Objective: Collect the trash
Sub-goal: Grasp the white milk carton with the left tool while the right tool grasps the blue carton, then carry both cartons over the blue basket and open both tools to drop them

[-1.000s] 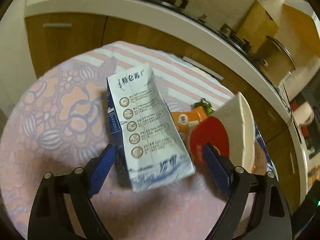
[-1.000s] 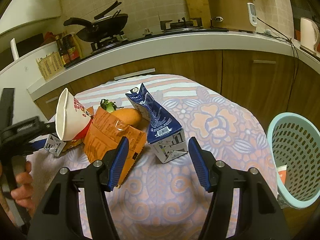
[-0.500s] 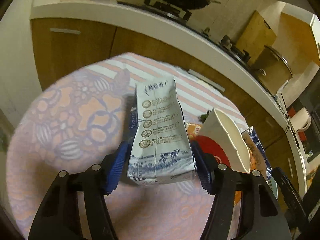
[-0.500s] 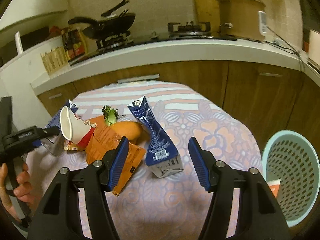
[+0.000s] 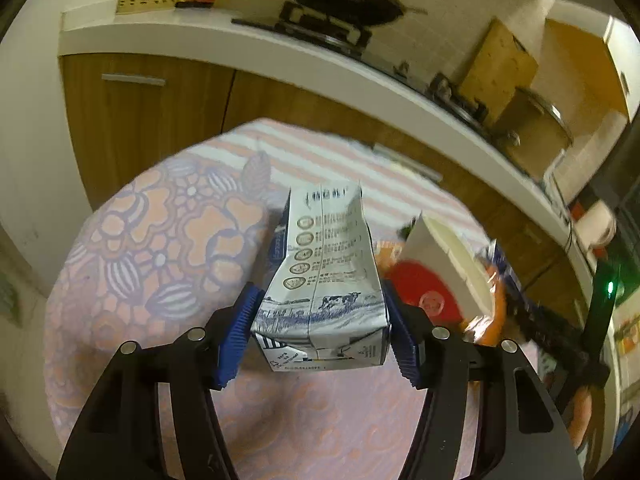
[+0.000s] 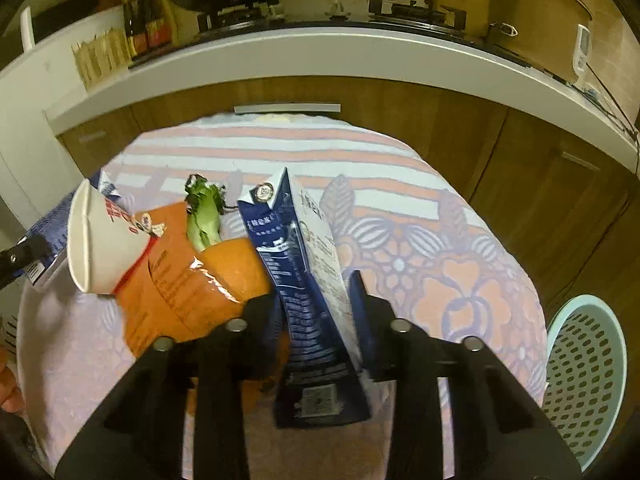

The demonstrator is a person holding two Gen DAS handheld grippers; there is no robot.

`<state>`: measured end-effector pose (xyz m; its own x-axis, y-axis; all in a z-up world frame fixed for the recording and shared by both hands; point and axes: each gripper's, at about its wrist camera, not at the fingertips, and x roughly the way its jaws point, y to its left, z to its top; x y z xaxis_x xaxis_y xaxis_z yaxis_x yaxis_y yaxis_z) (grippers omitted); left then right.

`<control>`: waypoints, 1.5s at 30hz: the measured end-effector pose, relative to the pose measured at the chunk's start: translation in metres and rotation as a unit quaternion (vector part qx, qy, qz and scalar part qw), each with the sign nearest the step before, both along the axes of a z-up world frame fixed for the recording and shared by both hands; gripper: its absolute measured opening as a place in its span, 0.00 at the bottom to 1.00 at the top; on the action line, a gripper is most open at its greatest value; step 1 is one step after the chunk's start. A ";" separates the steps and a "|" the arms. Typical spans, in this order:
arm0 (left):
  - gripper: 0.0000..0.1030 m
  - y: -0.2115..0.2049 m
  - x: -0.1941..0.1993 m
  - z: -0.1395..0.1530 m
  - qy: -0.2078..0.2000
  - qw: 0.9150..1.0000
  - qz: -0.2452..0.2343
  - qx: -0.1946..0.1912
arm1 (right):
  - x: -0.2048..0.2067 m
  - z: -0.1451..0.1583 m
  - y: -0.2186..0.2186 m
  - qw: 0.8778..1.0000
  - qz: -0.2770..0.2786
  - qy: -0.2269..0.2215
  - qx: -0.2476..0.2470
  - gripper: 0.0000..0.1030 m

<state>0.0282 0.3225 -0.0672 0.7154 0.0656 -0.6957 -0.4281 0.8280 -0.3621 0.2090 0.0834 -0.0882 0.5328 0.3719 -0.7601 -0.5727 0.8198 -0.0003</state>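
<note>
My left gripper (image 5: 320,332) is shut on a white and blue milk carton (image 5: 324,280), its blue pads pressed against both sides. My right gripper (image 6: 316,320) is shut on a dark blue milk carton (image 6: 308,288) that stands tilted between its fingers. Beside them on the floral tablecloth (image 6: 440,264) lie a white and red paper cup (image 6: 104,240), which also shows in the left wrist view (image 5: 444,272), an orange snack bag (image 6: 176,284) and an orange carrot with green leaves (image 6: 236,264).
A light blue perforated trash basket (image 6: 584,380) stands off the table's right edge. Wooden cabinets (image 6: 400,120) and a white counter (image 6: 320,52) with a stove, pan and rice cooker run behind the table. The left gripper (image 6: 16,260) shows at the right wrist view's left edge.
My left gripper has closed on the white carton and raised it. My right gripper has moved forward and closed on the dark blue carton.
</note>
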 end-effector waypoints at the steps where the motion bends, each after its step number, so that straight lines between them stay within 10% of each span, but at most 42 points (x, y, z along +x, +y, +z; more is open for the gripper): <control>1: 0.57 -0.001 0.000 -0.003 0.010 1.000 -0.010 0.006 | -0.001 -0.001 0.000 1.000 0.002 0.000 0.000 0.25; 9: 0.75 0.005 0.017 -0.018 0.049 0.998 -0.043 0.004 | -0.002 -0.002 0.003 1.000 0.002 -0.003 -0.010 0.25; 17: 0.63 0.007 0.031 -0.023 0.067 0.997 -0.039 0.031 | 0.000 0.000 -0.002 1.000 -0.014 -0.012 -0.005 0.23; 27: 0.63 -0.017 -0.003 0.048 -0.054 0.996 -0.033 0.057 | -0.011 0.052 -0.053 0.994 -0.047 -0.064 0.071 0.23; 45: 0.63 -0.244 0.110 0.102 -0.093 0.961 -0.250 0.079 | -0.003 0.076 -0.229 0.972 -0.179 -0.089 0.123 0.23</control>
<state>0.1379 0.0781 0.0346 0.7962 -0.2242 -0.5619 0.0967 0.9640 -0.2477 0.2057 -0.1458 -0.0120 0.7766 0.2963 -0.5560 -0.2586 0.9547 0.1475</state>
